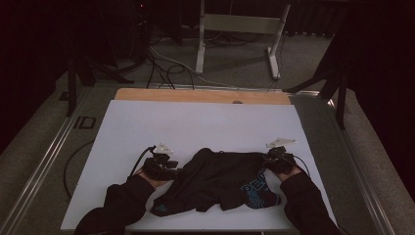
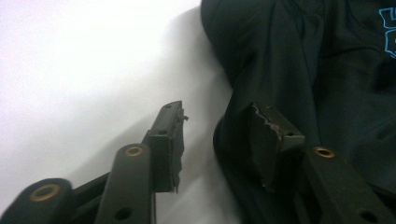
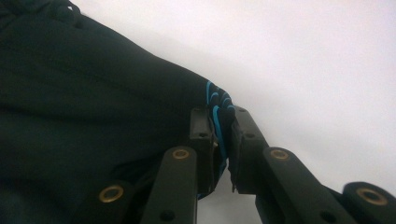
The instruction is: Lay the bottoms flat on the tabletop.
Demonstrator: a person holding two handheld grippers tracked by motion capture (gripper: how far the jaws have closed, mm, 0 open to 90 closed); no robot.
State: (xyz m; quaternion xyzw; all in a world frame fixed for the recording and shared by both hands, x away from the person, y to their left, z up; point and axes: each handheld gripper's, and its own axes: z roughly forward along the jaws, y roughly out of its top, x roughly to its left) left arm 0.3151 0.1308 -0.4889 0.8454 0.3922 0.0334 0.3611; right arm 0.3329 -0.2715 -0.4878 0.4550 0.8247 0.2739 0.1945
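Dark sleeves [image 1: 122, 200] — black tools [image 2: 215, 140], brass-ringed screws, trailing cables.

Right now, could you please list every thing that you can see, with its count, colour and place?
garment: one, black with blue print, crumpled on the near middle of the board.
board: one, white, flat on the table.
table: one, wooden edge showing beyond the board.
frame: one, white, on the floor behind the table.
cables: several, dark and light, on the floor.
left gripper: one, black, open at the garment's left edge.
right gripper: one, black, shut on the garment's blue-striped edge.
sleeves: two, dark, entering from below.
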